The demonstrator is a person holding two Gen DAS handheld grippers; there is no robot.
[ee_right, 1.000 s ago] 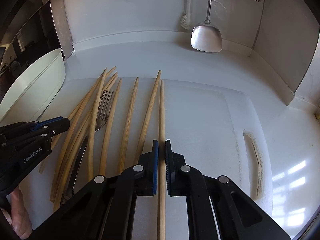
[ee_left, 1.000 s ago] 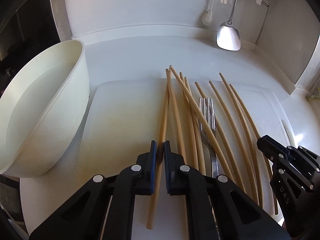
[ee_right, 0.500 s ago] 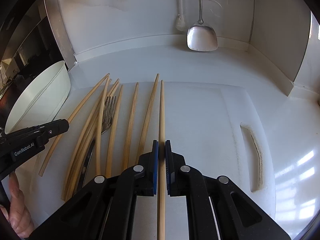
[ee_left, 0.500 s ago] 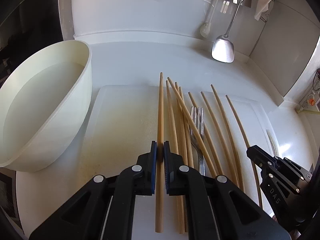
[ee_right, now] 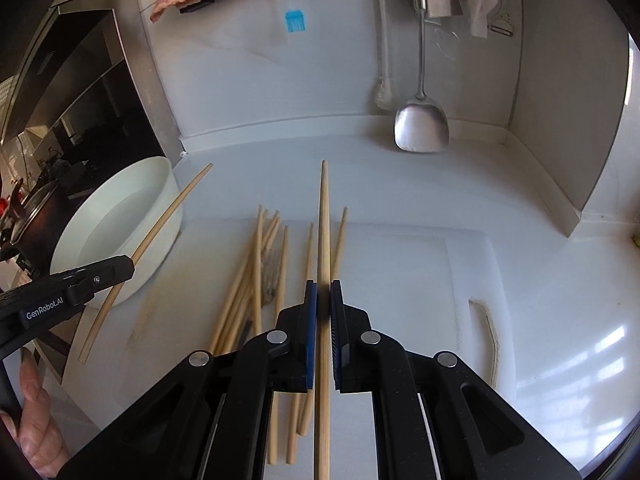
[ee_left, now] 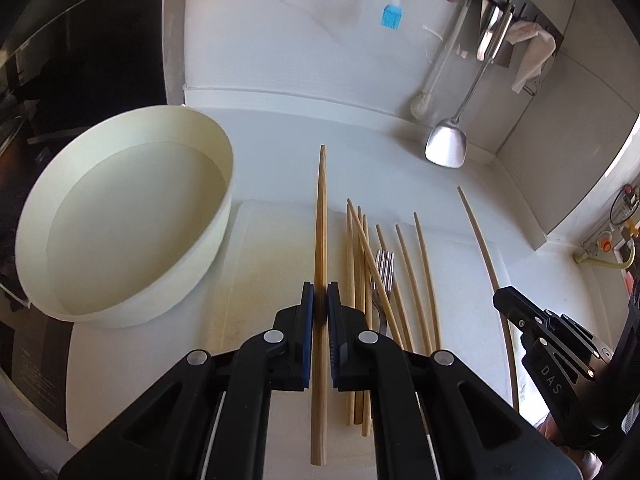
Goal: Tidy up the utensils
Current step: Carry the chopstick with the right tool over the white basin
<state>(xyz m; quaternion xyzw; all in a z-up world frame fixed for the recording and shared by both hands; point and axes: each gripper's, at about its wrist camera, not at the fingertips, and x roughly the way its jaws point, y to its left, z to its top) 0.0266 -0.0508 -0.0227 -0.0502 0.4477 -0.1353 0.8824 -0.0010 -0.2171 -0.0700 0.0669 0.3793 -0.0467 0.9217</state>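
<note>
Nine chopsticks (ee_left: pixel 321 208) are counted: one held by the left gripper (ee_left: pixel 320 300), one by the right gripper (ee_right: pixel 323 296), seven loose. One fork (ee_left: pixel 384 264), one bowl (ee_left: pixel 192 280) at nine o'clock and one spatula (ee_left: pixel 446 148) at one o'clock are counted.

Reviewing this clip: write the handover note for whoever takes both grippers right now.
Left gripper: shut on one wooden chopstick, raised above the board.
Right gripper: shut on another wooden chopstick, also raised.
Remaining loose wooden chopsticks and a metal fork lie on the white cutting board; round white bowl sits at its left.
Done: two chopsticks picked. Left: place them, sort the rest.
</note>
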